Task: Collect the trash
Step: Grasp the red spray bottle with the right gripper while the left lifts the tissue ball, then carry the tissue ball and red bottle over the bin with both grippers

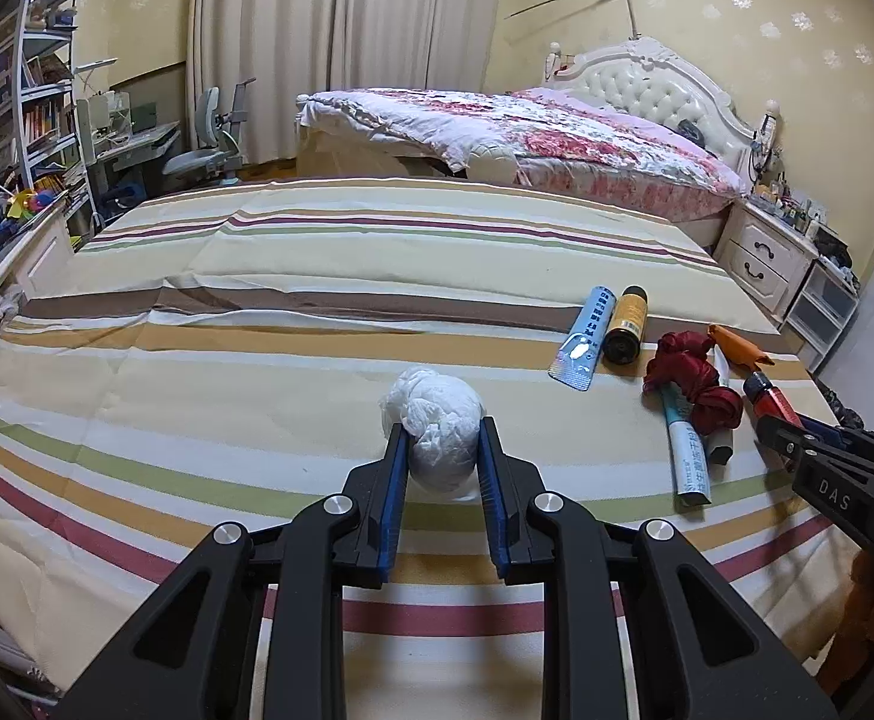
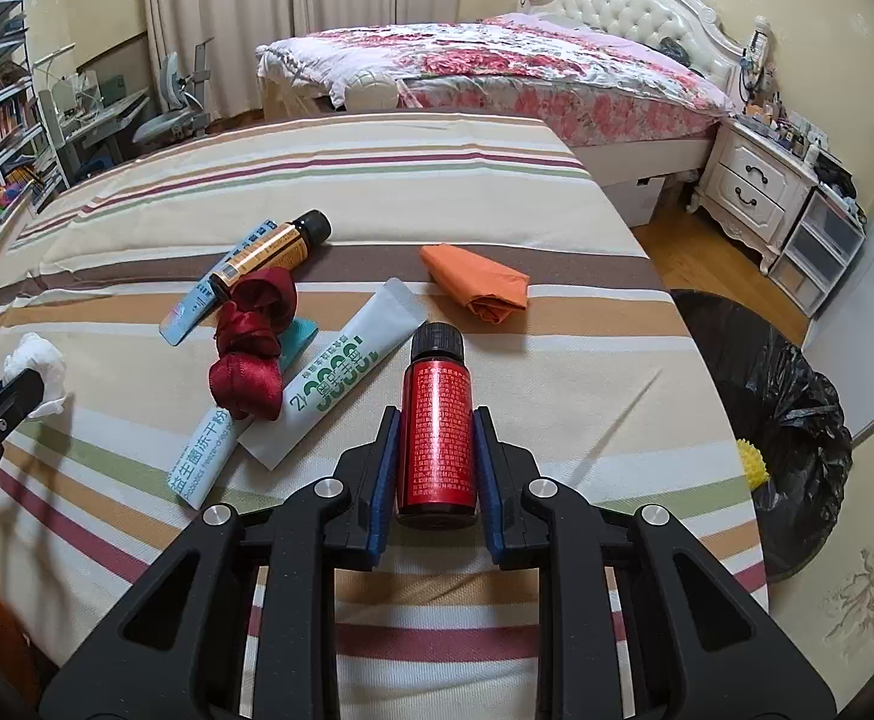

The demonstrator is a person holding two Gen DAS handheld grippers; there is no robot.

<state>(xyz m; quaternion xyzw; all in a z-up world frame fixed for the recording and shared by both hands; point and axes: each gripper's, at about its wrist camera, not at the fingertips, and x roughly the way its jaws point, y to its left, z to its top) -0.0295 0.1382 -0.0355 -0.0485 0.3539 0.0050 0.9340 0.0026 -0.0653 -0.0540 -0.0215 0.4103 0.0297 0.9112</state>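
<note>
My left gripper (image 1: 441,429) is shut on a crumpled white tissue ball (image 1: 437,420) just above the striped bedsheet (image 1: 257,312). My right gripper (image 2: 437,417) is shut on a small red bottle (image 2: 437,426) with a black cap. Loose trash lies on the sheet: a red ribbon (image 2: 254,339), a green-lettered tube (image 2: 335,384), a teal sachet (image 2: 203,456), an orange cloth (image 2: 478,285), an amber bottle (image 2: 275,246) and a blue sachet (image 2: 188,306). A bin with a black bag (image 2: 778,420) stands on the floor at the right.
A second bed with a floral quilt (image 2: 496,72) lies behind. A white nightstand (image 2: 754,186) and plastic drawers (image 2: 820,246) stand at the far right. A desk, chair (image 1: 209,144) and bookshelf (image 1: 29,90) are at the left. A yellow spiky ball (image 2: 751,465) sits in the bin.
</note>
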